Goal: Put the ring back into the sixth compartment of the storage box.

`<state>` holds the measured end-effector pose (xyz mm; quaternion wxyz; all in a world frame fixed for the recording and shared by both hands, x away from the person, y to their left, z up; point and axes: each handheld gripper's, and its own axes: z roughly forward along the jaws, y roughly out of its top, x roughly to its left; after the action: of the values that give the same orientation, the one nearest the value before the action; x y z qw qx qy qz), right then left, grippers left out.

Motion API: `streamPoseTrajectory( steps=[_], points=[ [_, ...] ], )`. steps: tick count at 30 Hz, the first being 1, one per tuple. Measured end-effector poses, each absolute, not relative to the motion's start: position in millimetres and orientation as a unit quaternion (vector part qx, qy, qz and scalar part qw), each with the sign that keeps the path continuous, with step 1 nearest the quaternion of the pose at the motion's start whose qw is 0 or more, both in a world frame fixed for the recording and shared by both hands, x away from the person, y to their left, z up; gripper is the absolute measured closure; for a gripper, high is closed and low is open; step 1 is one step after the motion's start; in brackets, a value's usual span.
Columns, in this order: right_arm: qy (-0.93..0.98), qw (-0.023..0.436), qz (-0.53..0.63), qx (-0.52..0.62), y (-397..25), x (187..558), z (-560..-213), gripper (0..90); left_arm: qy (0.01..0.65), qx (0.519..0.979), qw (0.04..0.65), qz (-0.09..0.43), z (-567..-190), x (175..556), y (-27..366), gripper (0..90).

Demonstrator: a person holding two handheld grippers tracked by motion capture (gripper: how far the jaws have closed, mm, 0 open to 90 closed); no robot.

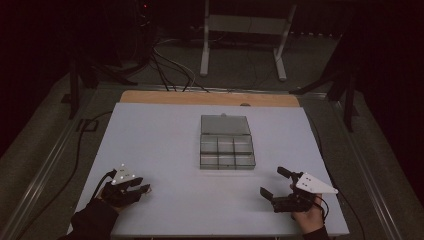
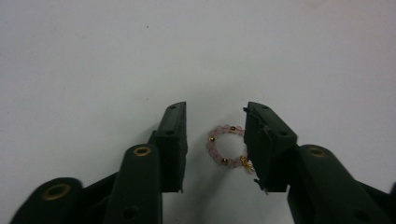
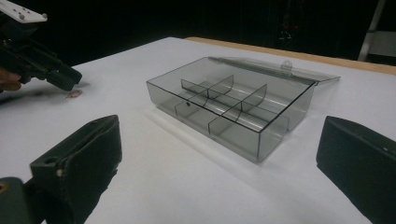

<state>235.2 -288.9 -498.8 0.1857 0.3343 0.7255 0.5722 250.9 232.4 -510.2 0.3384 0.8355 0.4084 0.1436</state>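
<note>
A small ring of pink beads with a few gold ones (image 2: 226, 147) lies flat on the white table, between the open jaws of my left gripper (image 2: 215, 121). The ring sits closer to the right-hand jaw, and whether it touches that jaw I cannot tell. In the high view the left gripper (image 1: 145, 184) is at the table's near left. My right gripper (image 1: 271, 180) is at the near right, open wide and holding nothing. It faces a clear plastic compartment box (image 3: 233, 102) with its lid folded back. The bead ring (image 3: 72, 94) shows just under the left gripper (image 3: 65, 77).
The compartment box (image 1: 226, 150) stands mid-table with its several cells looking empty, and its lid (image 1: 225, 125) lies open on the far side. A wooden strip (image 1: 210, 97) runs along the table's far edge. Cables and a metal stand occupy the floor beyond.
</note>
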Motion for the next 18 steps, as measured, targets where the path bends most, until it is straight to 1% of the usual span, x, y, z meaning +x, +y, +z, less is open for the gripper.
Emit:
streamPoseTrajectory(
  steps=[6, 8, 12, 18],
  points=[
    [0.726, 0.186, 0.572, 0.334, -288.9, 235.3, -498.8, 0.0, 0.406, 0.842, 0.326, 0.142, -513.0, 250.8, 228.5, 67.4],
    [0.726, 0.187, 0.571, 0.334, -289.0, 235.2, -498.8, 0.0, 0.406, 0.844, 0.319, 0.147, -513.5, 250.9, 227.9, 69.6],
    [0.726, 0.186, 0.571, 0.334, -289.0, 235.2, -498.9, 0.0, 0.406, 0.846, 0.315, 0.142, -515.1, 251.5, 227.6, 74.2],
    [0.726, 0.187, 0.571, 0.334, -288.8, 235.3, -498.9, 0.0, 0.412, 0.844, 0.313, 0.141, -515.0, 252.2, 227.6, 77.6]
  ],
)
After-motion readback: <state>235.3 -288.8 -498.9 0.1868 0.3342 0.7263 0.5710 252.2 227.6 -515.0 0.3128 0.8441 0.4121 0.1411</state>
